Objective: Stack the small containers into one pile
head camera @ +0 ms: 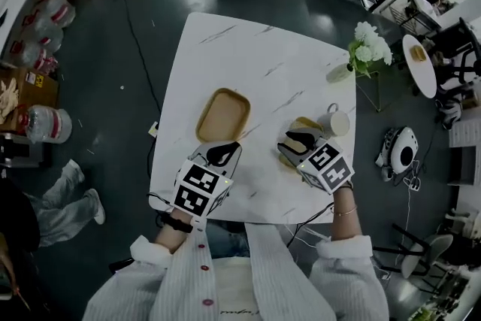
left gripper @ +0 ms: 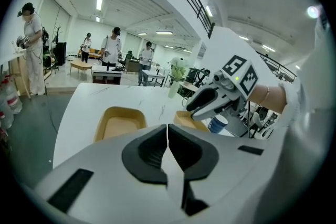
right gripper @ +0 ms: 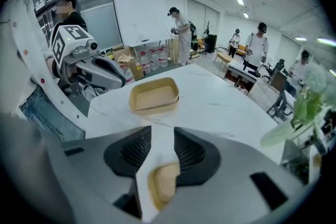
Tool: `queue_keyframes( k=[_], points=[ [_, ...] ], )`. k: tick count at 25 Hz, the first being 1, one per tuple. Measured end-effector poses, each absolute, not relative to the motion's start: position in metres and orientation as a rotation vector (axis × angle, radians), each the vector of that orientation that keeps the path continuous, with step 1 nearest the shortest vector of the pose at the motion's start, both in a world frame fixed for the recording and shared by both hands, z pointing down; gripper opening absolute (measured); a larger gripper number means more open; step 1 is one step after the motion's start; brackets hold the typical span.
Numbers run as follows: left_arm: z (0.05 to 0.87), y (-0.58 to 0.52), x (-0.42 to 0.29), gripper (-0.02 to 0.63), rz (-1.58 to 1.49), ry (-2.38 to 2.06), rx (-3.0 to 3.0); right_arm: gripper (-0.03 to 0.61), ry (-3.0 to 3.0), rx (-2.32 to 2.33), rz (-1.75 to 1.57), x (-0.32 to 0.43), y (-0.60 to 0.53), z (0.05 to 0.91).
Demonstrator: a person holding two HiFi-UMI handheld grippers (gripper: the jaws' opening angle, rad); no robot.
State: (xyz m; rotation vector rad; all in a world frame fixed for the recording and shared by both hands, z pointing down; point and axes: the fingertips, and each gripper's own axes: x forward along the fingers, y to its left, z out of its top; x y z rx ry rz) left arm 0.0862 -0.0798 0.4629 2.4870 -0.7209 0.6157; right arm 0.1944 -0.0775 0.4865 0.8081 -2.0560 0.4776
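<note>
Head view: two shallow tan containers, unstacked, on the white marble table (head camera: 248, 49).
The first container (head camera: 223, 115) lies mid-table, just ahead of the left gripper (head camera: 224, 152), whose jaws are pressed together on nothing. The second container (head camera: 307, 124) is half hidden under the right gripper (head camera: 288, 147). Only the right gripper view shows its rim in the narrow gap between the parted jaws. A mug (head camera: 337, 122) stands beside it, a flower vase (head camera: 340, 72) beyond.

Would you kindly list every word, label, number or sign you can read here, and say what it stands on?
Nothing here reads clearly.
Left black-and-white marker cube and right marker cube: coded squares only, no words.
Yellow label on the brown cardboard box: too blurred to read.
Dark script at the hem of the striped white shirt: too small to read.
</note>
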Motion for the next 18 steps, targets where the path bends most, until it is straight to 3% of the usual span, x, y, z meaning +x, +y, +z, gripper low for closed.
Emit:
queue_keyframes(
  k=[18],
  points=[
    [0.471, -0.065, 0.140, 0.021, 0.664, -0.689, 2.499, 0.140, -1.941, 0.692, 0.577, 0.238, 0.009, 0.553]
  ],
)
